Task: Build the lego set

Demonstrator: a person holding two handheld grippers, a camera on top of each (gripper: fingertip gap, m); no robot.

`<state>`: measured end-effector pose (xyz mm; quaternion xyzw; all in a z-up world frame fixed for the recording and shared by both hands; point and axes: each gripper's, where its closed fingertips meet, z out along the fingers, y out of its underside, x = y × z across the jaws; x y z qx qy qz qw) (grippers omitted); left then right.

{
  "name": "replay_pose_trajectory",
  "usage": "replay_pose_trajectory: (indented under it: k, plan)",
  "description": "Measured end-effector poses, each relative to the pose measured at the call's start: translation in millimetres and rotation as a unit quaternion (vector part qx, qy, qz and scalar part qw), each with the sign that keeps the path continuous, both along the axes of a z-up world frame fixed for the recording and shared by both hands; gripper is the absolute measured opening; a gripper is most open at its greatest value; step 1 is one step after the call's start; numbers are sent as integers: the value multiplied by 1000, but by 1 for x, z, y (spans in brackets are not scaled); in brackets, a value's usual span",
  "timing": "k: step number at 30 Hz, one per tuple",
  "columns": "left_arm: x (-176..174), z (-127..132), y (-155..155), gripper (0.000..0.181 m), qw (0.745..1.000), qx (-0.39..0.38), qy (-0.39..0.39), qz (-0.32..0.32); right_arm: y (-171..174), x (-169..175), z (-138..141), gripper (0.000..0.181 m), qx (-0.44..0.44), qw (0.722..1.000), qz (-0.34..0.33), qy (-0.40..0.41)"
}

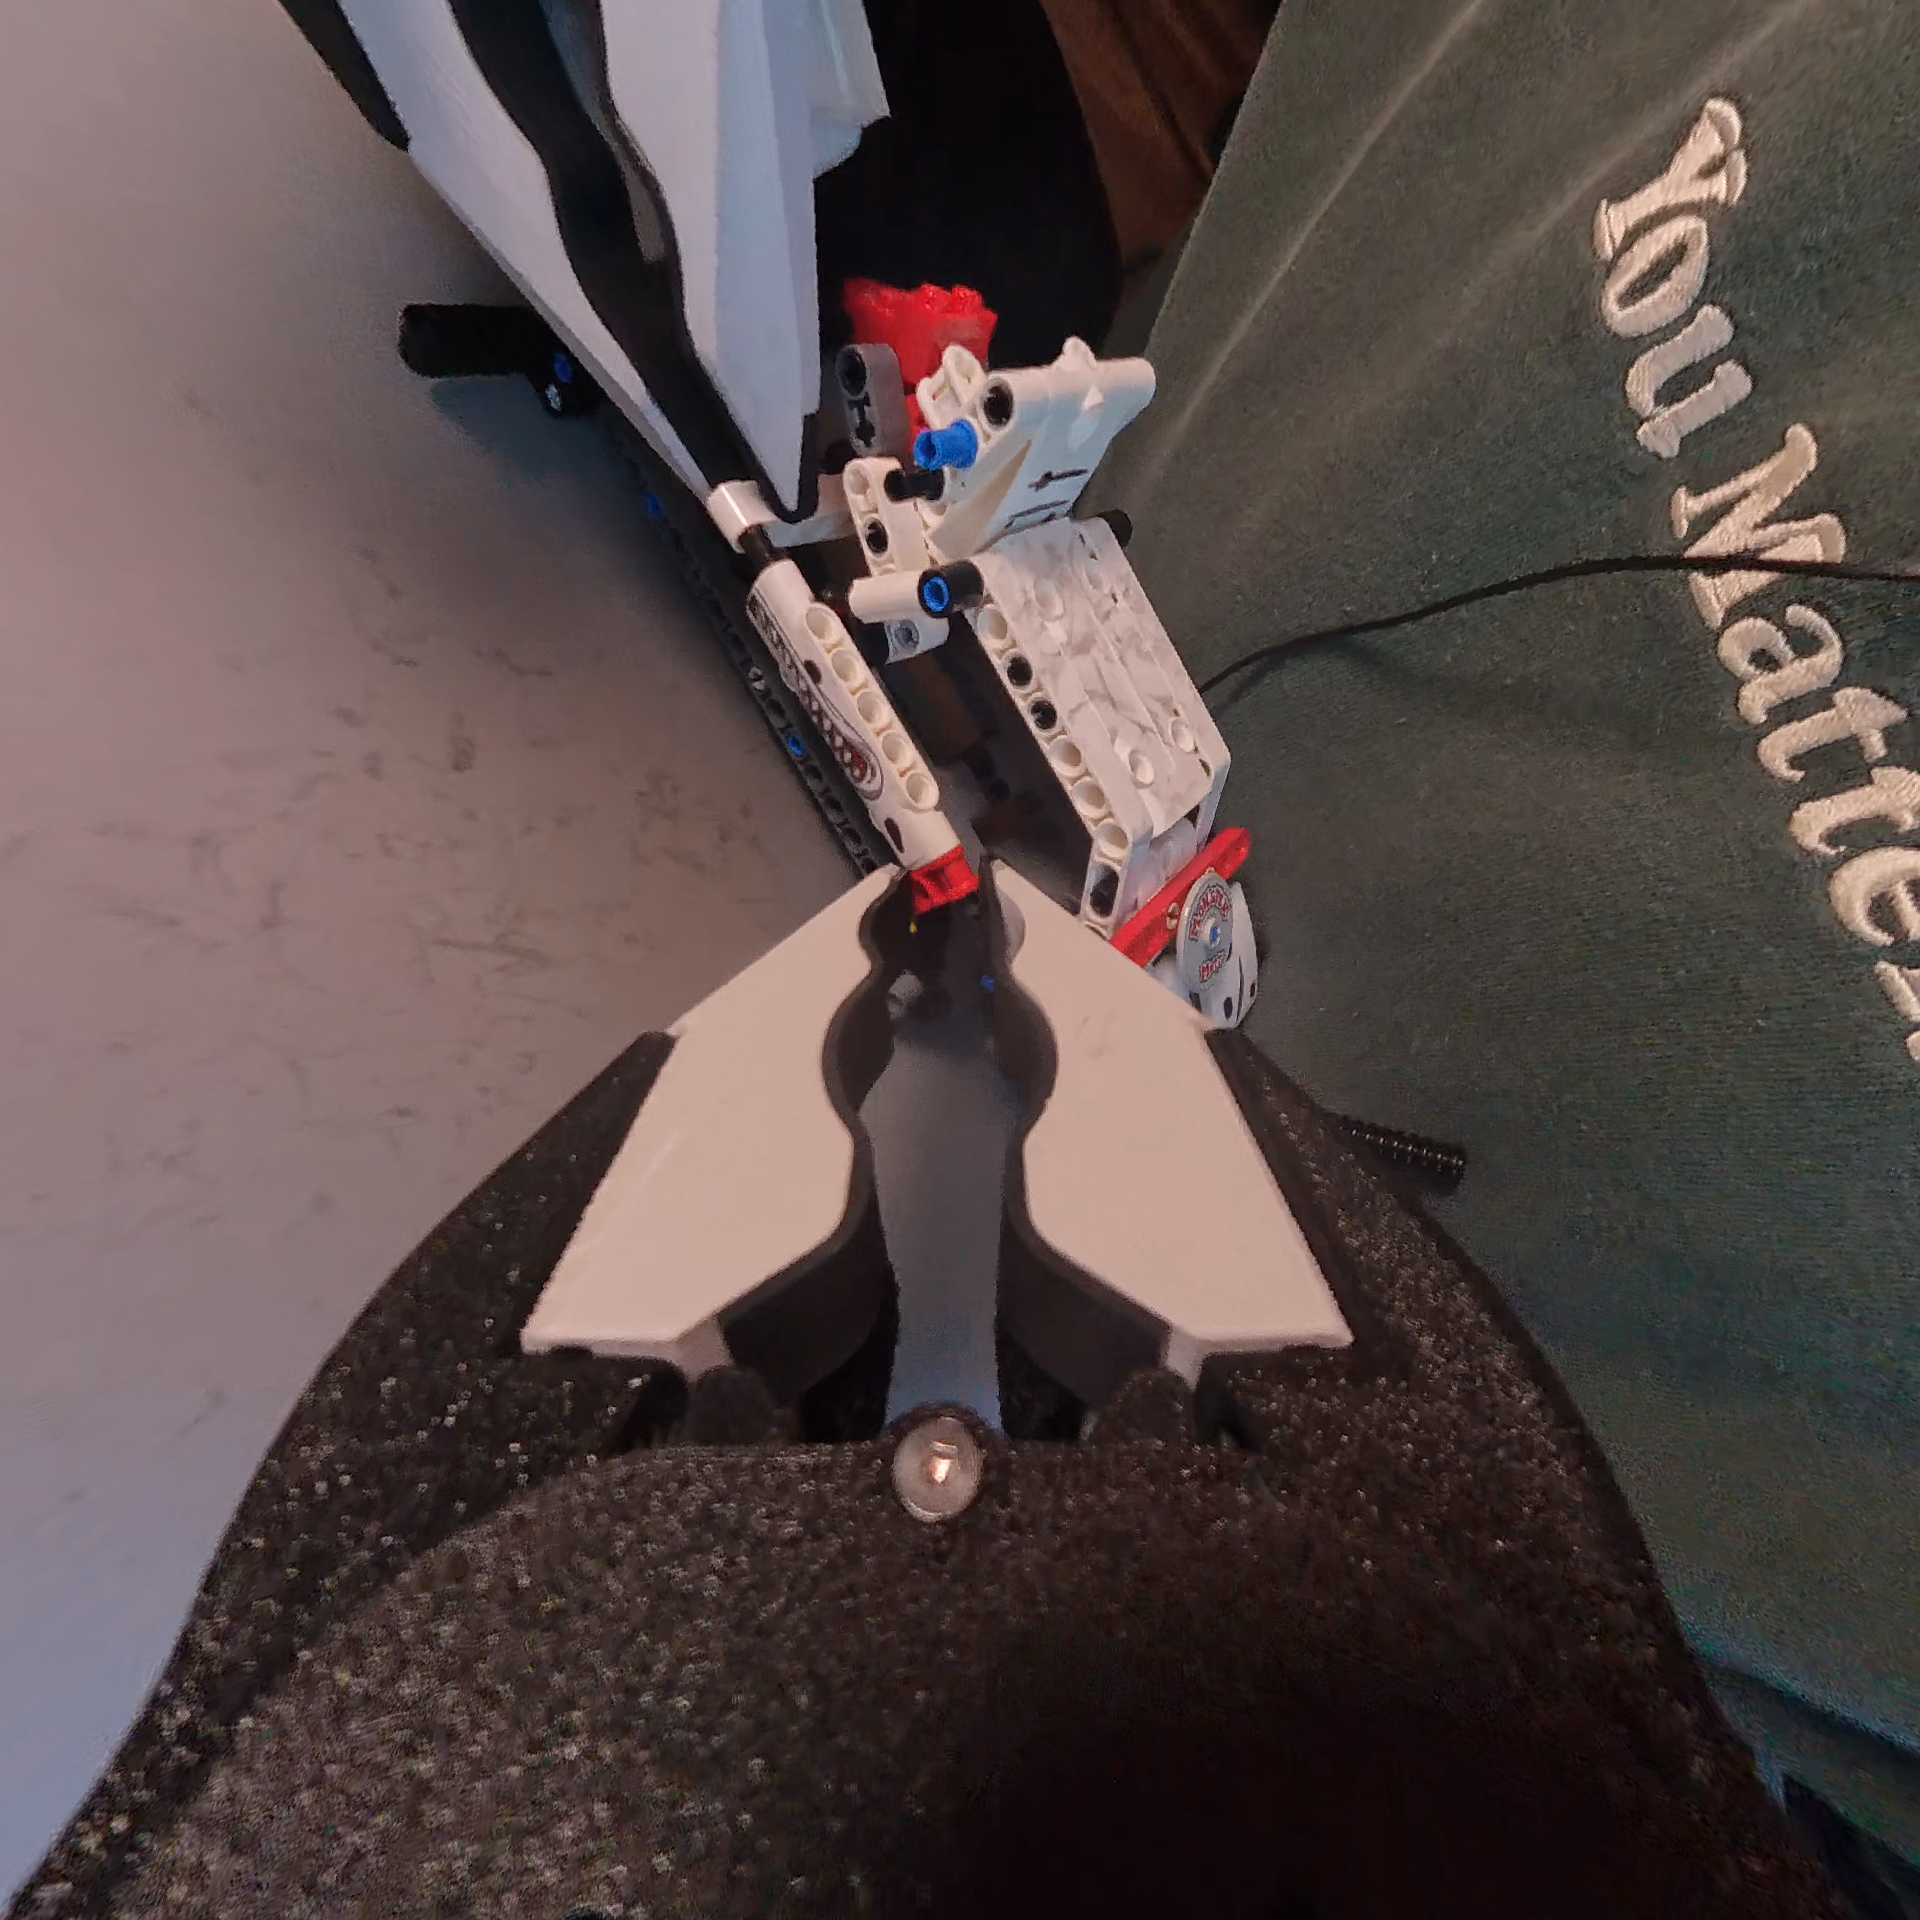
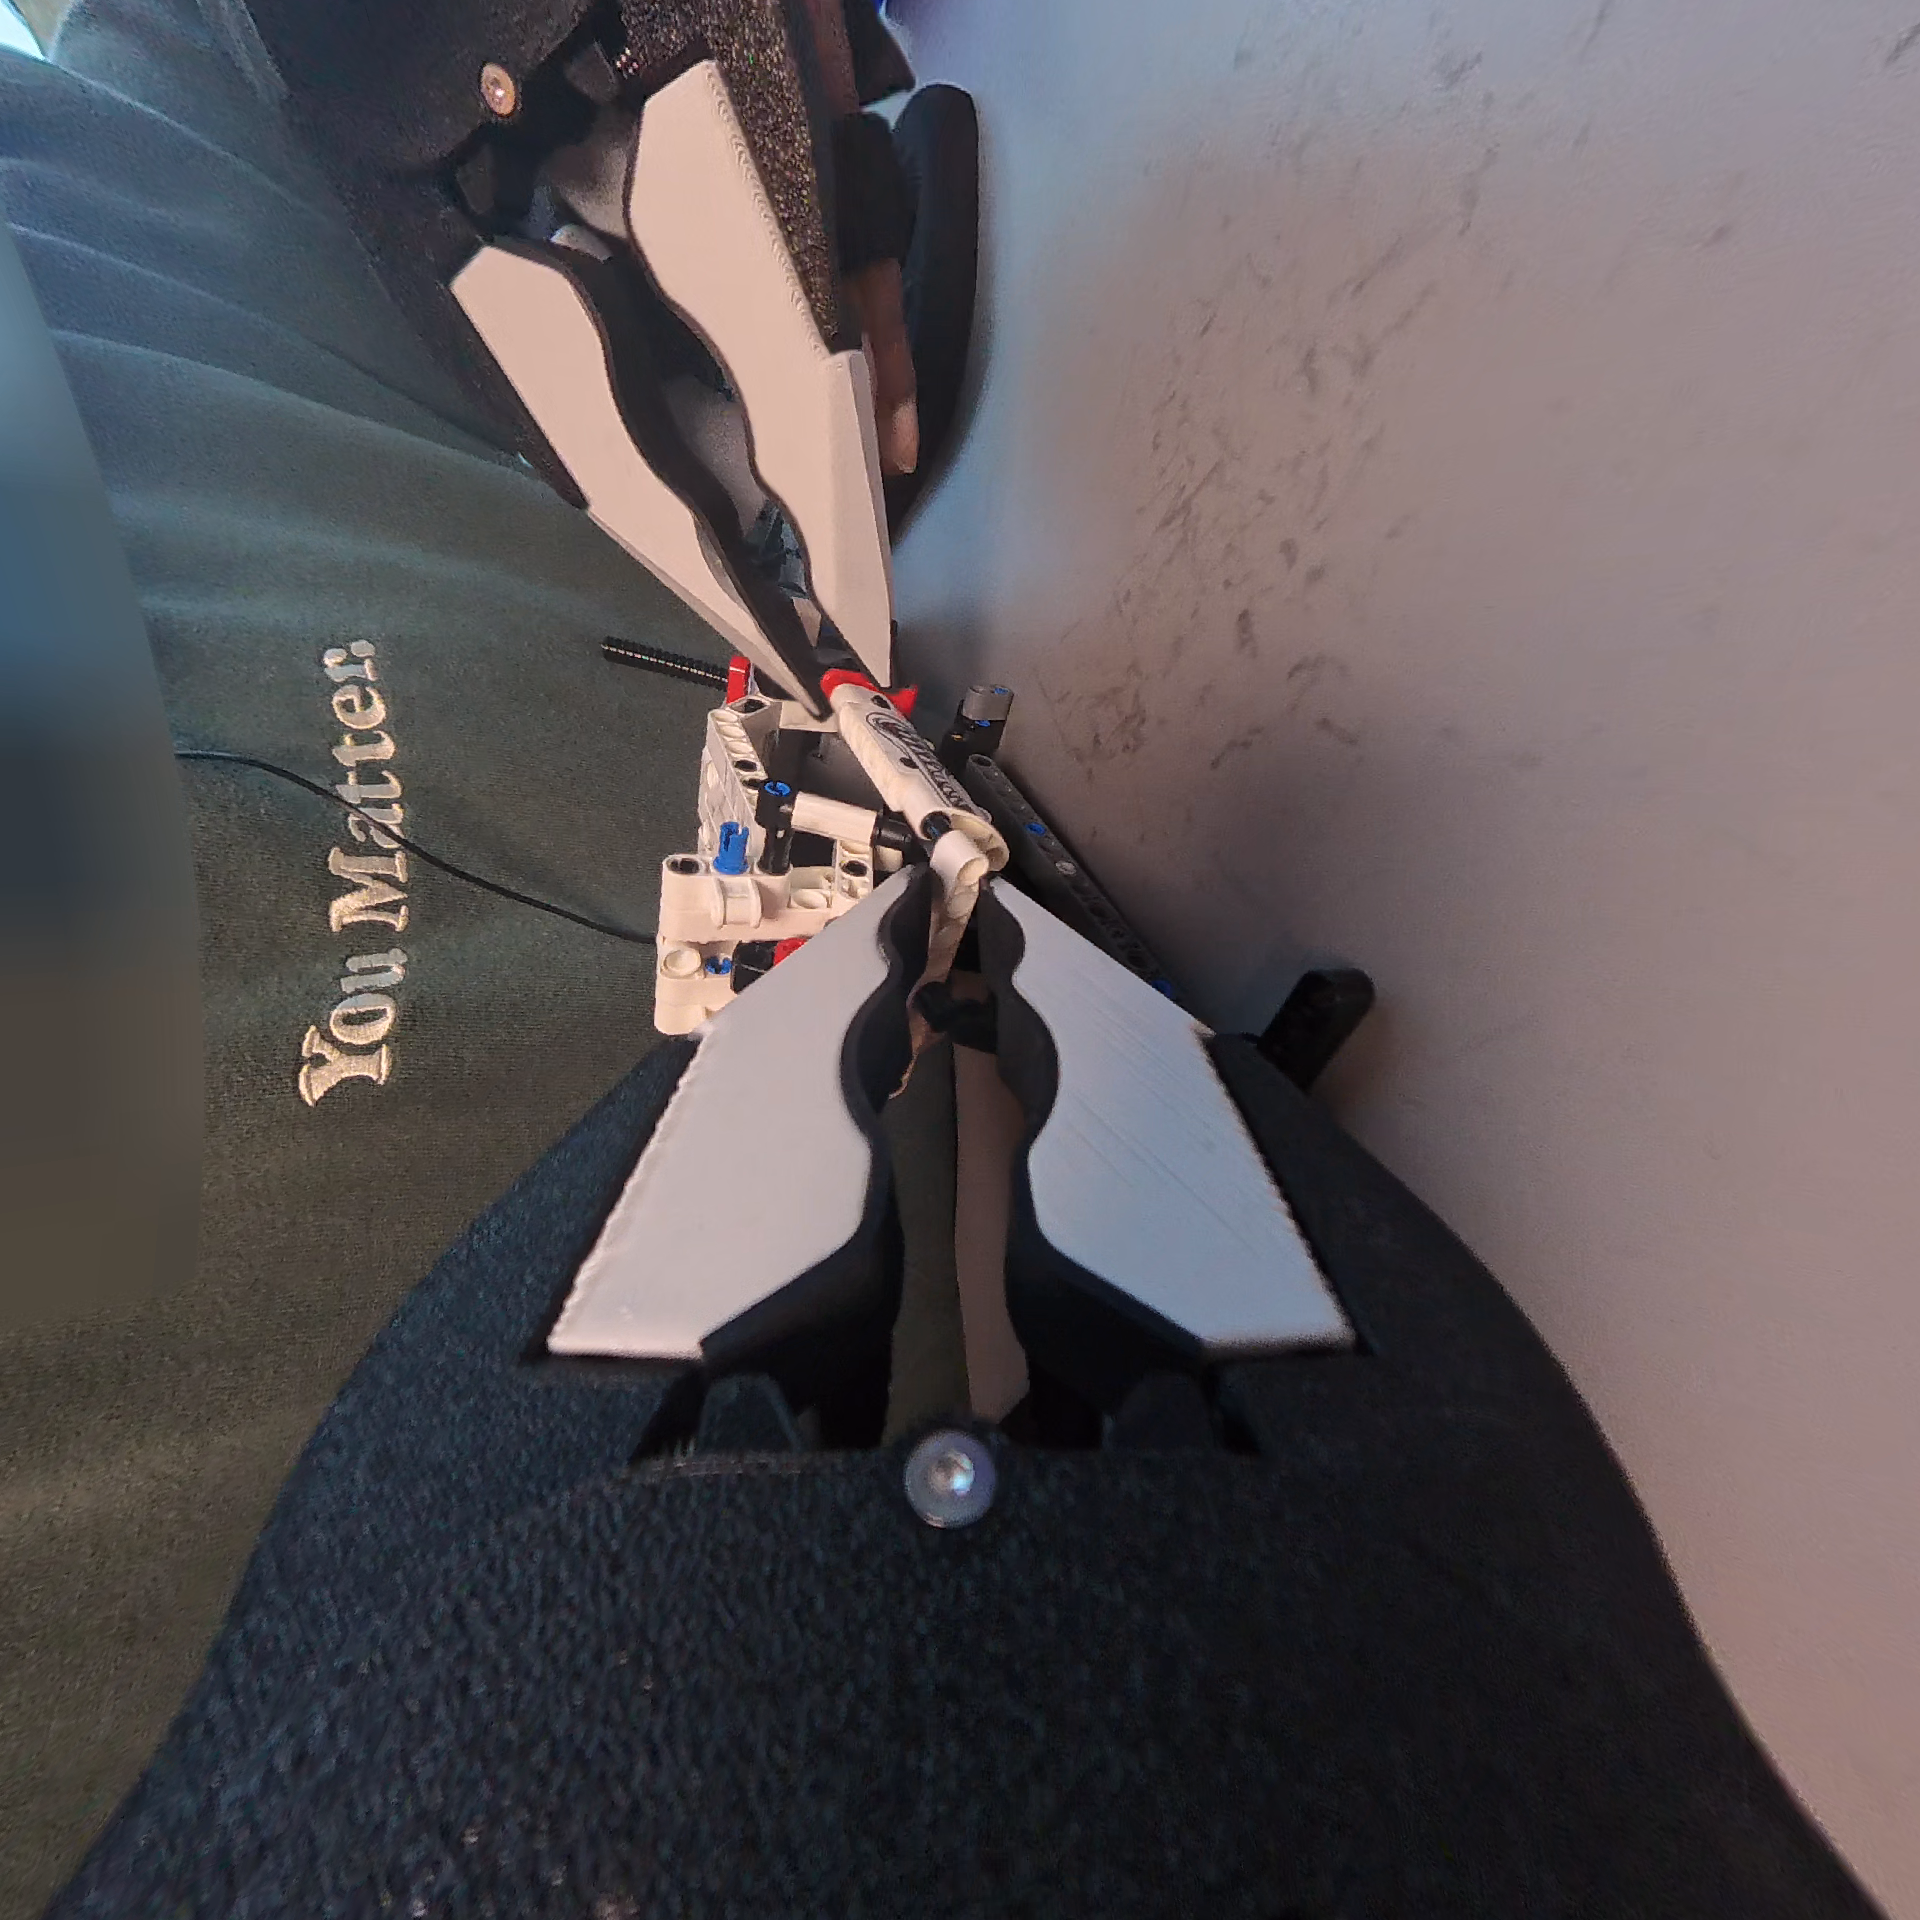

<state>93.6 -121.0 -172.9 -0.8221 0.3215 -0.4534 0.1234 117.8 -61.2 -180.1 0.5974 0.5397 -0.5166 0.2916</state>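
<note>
Pale table, both jaws clamping lego model

Each camera sits just behind its own fingers, looking along them at close range. The left gripper faces the lego model head-on; the right gripper faces it from the opposite end. Both views share the model, the pale table and a green sweatshirt.
</note>
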Motion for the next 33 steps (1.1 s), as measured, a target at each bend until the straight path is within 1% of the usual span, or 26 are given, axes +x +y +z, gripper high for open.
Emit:
replay_pose_trajectory:
  k: [4,8,10,12,13,15,17,19,20,21,25,28,30,33]
  plan:
    - [-1,-1,0,11,999,4,4,-38,0,-1,0,8,15,1000,15,13]
    - [-1,8,6,10,999,5,-19,-34,2,0,-3,8,46,999,20,12]
    - [-1,3,3,11,999,7,-2,-50,2,0,-1,8,45,998,23,23]
    - [-1,-4,1,11,999,5,6,-52,0,1,4,8,38,998,33,39]
    - [-2,-4,0,11,999,6,1,-51,-1,1,6,8,32,998,35,43]
    - [-2,-2,1,11,999,13,-12,-50,-1,3,1,8,47,997,46,41]
    - [-4,-3,0,12,999,3,-15,-43,-2,2,1,8,35,998,36,29]
    - [-5,-1,1,14,998,-33,-39,-26,-2,2,2,8,32,999,33,28]
    - [-7,1,3,19,998,-43,-48,-16,-2,1,3,8,31,999,29,28]
    - [-8,2,5,24,998,-45,-52,-10,-2,0,4,8,31,999,26,30]
    - [-1,2,14,34,998,-31,-51,-1,-1,-1,4,9,28,999,11,28]
    - [7,-2,15,28,998,-31,-44,-10,4,-4,3,10,22,999,-7,27]
    - [8,-7,17,17,1000,-10,-22,-13,6,-5,5,9,11,999,-16,27]
    - [10,-7,16,16,1000,-17,-8,-16,2,-4,5,7,0,1000,-13,28]
